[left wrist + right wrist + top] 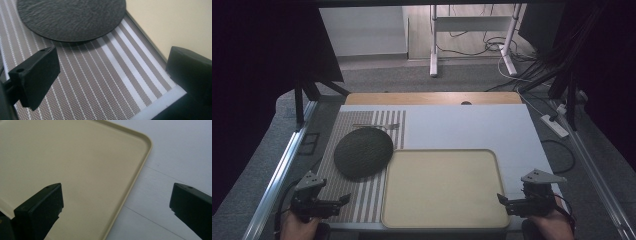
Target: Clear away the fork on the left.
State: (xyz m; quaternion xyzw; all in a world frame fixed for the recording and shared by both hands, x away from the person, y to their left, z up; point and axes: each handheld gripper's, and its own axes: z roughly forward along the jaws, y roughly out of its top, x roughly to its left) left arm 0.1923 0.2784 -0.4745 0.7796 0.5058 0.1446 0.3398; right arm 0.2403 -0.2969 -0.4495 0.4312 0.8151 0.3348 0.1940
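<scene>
White board covers the table (462, 125), and we take the beige tray (442, 187) at its near edge as our landmark. Just left of the tray lies a striped placemat (362, 200), and on it a dark round woven mat (363, 152) whose rim touches or slightly overlaps the tray's far left corner. Our left gripper (343, 200) hovers over the placemat left of the tray, jaws held wide apart on nothing. Our right gripper (502, 200) sits at the tray's right edge, jaws likewise spread and empty.
</scene>
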